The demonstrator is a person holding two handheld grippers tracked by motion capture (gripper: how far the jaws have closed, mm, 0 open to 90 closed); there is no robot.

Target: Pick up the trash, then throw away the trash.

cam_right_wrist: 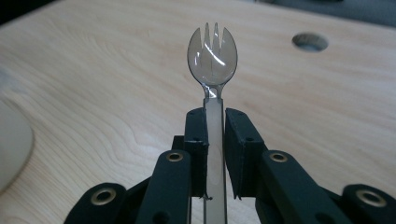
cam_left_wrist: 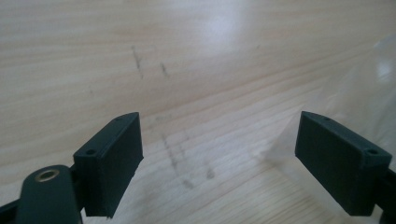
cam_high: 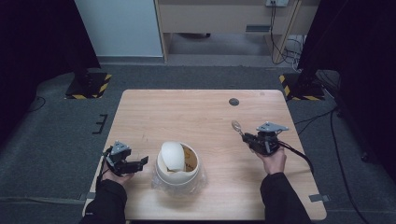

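Both grippers are hanging over the wooden table (cam_high: 201,112), one at each side of a white bowl (cam_high: 178,169). Pinching the clear handle between its two jaws, the right gripper (cam_right_wrist: 215,122) is holding a clear plastic spork (cam_right_wrist: 213,55); the jaws are lying almost together with only the thin handle between them. In the right gripper view the spork's head with its short prongs is pointing away from the jaws, above the table and clear of it, with a round hole (cam_right_wrist: 310,41) in the tabletop showing beyond it to the right. In the high view the right gripper (cam_high: 252,136) is sitting right of the bowl, well apart from it, and the spork (cam_high: 237,127) is sticking out toward the upper left. Standing wide open with nothing between its jaws, the left gripper (cam_left_wrist: 219,149) is facing bare wood, with clear plastic wrap (cam_left_wrist: 364,98) lying at its right edge. That wrap is spreading around the bowl's foot. In the high view the left gripper (cam_high: 141,162) is pointing at the bowl from just beside it, and a white lid (cam_high: 171,155) is leaning tilted inside the bowl.
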